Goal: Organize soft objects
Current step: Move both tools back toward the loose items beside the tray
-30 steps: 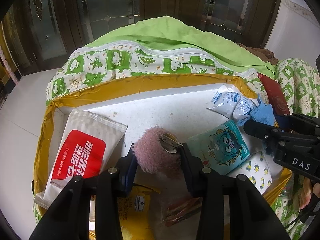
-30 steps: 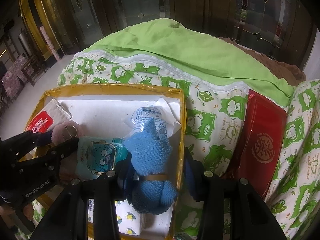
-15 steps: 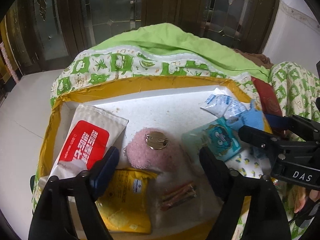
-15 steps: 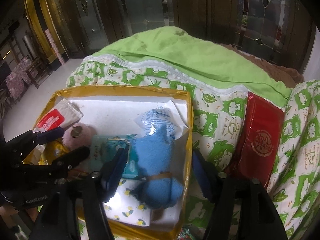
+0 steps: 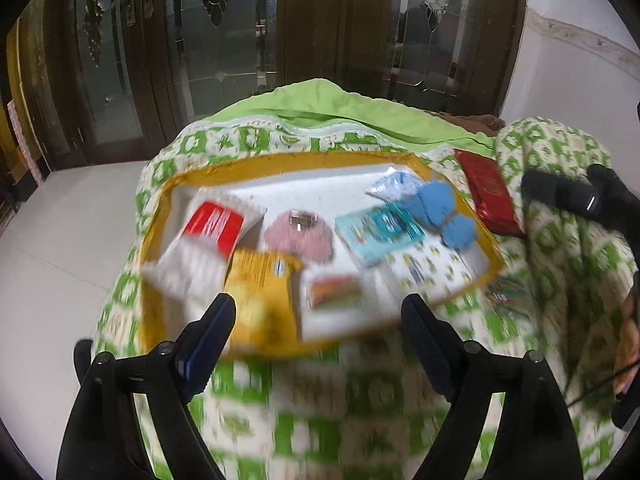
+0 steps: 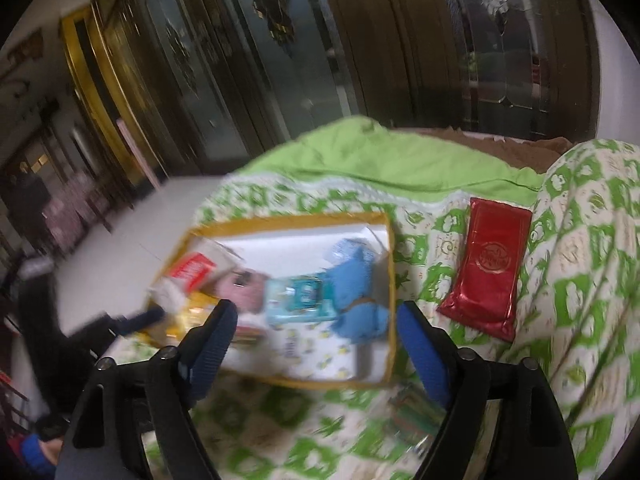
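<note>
A yellow-rimmed white box (image 5: 256, 160) rests on a green-patterned quilt (image 5: 320, 420). In it lie a pink fuzzy pompom with a metal clip (image 5: 299, 232), a blue knitted toy (image 5: 444, 216), a red-and-white wipes pack (image 5: 208, 232), a yellow packet (image 5: 260, 296), a teal pack (image 5: 376, 232) and other soft packs. My left gripper (image 5: 320, 316) is open and empty, above the box's near edge. My right gripper (image 6: 314, 320) is open and empty, above the box (image 6: 288, 220); the blue toy (image 6: 356, 292) lies beyond it. Both views are blurred.
A red foil packet (image 6: 488, 272) lies on the quilt right of the box, also in the left wrist view (image 5: 488, 196). A small colourful wrapper (image 6: 412, 412) lies on the quilt near my right finger. Dark wood-and-glass doors (image 5: 280, 40) stand behind. White floor (image 5: 60, 240) lies to the left.
My left gripper let go of the pink pompom and my right let go of the blue toy; both opened and pulled back and up from the box. Both toys lie in the box.
</note>
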{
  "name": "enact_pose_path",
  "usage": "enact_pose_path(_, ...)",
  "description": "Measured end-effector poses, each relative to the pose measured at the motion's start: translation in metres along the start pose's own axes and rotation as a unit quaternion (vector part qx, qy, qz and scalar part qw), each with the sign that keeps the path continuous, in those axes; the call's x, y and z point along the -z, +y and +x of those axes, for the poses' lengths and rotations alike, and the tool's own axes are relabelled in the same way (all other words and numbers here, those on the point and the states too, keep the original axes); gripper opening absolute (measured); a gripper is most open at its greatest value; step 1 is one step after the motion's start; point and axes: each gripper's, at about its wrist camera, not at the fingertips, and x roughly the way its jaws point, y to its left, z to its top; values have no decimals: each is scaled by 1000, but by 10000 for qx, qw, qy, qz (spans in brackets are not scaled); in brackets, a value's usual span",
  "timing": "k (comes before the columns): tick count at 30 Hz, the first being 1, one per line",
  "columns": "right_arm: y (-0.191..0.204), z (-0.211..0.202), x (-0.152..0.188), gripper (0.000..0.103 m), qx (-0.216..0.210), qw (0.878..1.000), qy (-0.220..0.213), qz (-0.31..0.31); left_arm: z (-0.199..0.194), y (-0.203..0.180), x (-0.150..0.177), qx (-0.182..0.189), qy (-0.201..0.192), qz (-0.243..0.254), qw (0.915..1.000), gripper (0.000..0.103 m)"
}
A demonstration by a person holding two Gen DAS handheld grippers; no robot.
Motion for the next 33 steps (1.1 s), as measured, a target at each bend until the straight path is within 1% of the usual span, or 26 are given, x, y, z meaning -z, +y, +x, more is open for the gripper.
enact_pose_path(3,13,-32,8,87,-176,9990,-405,-68,-17,4,23,119,16,-229,9997,85)
enact_pose_path(6,22,-62,15,90,-310,9968,-731,-114,-33,11,48,199,33,-523,9984,85)
enact_pose_path(8,26,-84,21,91,-511,9945,-918,-13,-40,14,66,224,79,-692,9973,85)
enact_pose_path(11,28,-128,33,95,-797,9881,-1281,315,-47,17,85,239,198,-878,9957,85)
enact_pose_path(13,29,-152,39,99,-855,9843,-1485,421,-54,16,93,264,201,-900,9954,85)
enact_pose_path(15,34,-180,46,102,-771,9803,-1768,419,-58,12,97,305,187,-869,9956,85)
enact_pose_path(19,43,-225,55,102,-675,9710,-2284,210,-68,-3,105,438,171,-710,9964,85)
enact_pose_path(22,42,-242,55,102,-762,9655,-2466,336,-73,-15,113,554,235,-577,9965,85)
enact_pose_path(23,41,-242,54,102,-810,9653,-2457,361,-74,-19,116,574,265,-529,9966,85)
enact_pose_path(25,34,-241,53,102,-991,9635,-2409,616,-76,-26,123,629,344,-437,9965,85)
enact_pose_path(26,28,-239,53,102,-1150,9625,-2304,850,-77,-29,125,638,373,-390,9965,85)
enact_pose_path(27,20,-230,54,102,-1383,9619,-2040,1186,-78,-32,128,645,389,-345,9966,85)
enact_pose_path(28,16,-225,55,102,-1449,9623,-1854,1364,-79,-35,131,653,413,-272,9966,85)
enact_pose_path(29,11,-213,58,102,-1439,9644,-1538,1602,-81,-38,134,660,432,-212,9967,85)
enact_pose_path(30,8,-199,62,102,-1304,9691,-1114,1775,-81,-41,136,663,453,-146,9967,85)
enact_pose_path(31,8,-183,68,102,-1103,9750,-606,1829,-82,-45,138,676,473,-56,9966,85)
enact_pose_path(33,10,-155,81,102,-828,9800,226,1798,-82,-50,141,718,511,58,9961,85)
